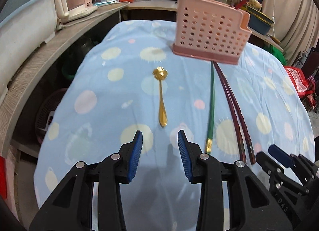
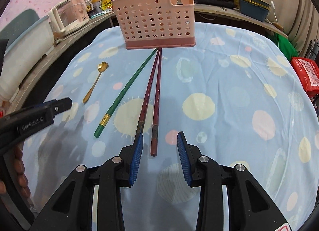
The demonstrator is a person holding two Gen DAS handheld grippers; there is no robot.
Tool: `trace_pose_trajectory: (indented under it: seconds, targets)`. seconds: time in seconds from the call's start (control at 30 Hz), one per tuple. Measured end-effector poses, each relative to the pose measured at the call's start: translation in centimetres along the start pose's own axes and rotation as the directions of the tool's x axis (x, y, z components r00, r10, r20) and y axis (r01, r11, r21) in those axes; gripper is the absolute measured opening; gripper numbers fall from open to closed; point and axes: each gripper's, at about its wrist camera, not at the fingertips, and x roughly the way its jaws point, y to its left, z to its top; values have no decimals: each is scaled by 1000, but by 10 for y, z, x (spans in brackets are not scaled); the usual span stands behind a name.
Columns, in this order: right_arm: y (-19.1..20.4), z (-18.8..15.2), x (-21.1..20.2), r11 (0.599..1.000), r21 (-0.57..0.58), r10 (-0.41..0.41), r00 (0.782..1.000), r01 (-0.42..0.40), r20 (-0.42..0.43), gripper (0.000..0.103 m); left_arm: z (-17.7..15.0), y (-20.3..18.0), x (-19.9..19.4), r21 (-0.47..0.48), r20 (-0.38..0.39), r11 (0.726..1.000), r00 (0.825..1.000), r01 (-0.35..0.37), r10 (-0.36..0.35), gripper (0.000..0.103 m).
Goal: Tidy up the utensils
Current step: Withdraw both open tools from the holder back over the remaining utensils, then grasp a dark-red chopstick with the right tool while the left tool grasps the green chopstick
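Three chopsticks, one green chopstick (image 2: 127, 89) and two dark red chopsticks (image 2: 156, 99), lie on the table with tips touching the pink utensil holder (image 2: 153, 22); one gold spoon (image 1: 161, 95) lies left of it. All probably light, stiff and slippery; pinch near the thick ends. Left gripper (image 1: 160, 155) and right gripper (image 2: 160, 155) hover with jaws apart, empty.

A gold spoon (image 1: 161, 95), a green chopstick (image 1: 211, 103) and two maroon chopsticks (image 1: 234, 109) lie flat before the upright pink perforated holder (image 1: 209, 31) (chopsticks already inside).
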Motion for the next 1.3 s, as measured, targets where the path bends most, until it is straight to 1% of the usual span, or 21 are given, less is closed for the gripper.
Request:
trace_pose_trajectory:
  seconds: [0.13, 0.2, 0.4, 0.7, 0.97, 1.03, 1.07, 1.1, 1.3]
  targets:
    - [1, 1, 7, 1000, -9, -8, 1000, 8, -8, 32, -9, -11, 6, 15, -23, 999, 999, 28, -28, 35]
    - [1, 3, 11, 1000, -11, -8, 1000, 7, -16, 27, -11, -17, 10, 25, -34, 999, 999, 36, -35, 35]
    - [1, 5, 22, 1000, -20, -10, 999, 10, -31, 21, -16, -34, 20, 54, -52, 996, 997, 65, -62, 35]
    - [5, 8, 26, 998, -57, -26, 1000, 25, -16, 15, -14, -46, 33, 71, -53, 992, 994, 101, -98, 35]
    - [4, 8, 27, 998, -57, -18, 1000, 17, -12, 9, -15, -52, 36, 101, -32, 991, 996, 86, -84, 34]
    - [5, 7, 27, 998, -60, -16, 1000, 15, -10, 8, -15, -51, 35, 101, -32, 990, 995, 97, -94, 20]
    - [5, 7, 26, 998, -60, -16, 1000, 15, -10, 8, -15, -51, 34, 102, -34, 989, 994, 103, -101, 17]
    - [4, 7, 26, 998, -57, -14, 1000, 14, -11, 8, -16, -51, 34, 102, -36, 988, 993, 112, -109, 9]
    - [2, 4, 20, 999, -42, -6, 1000, 5, -13, 7, -19, -48, 25, 91, -42, 986, 989, 143, -139, 7]
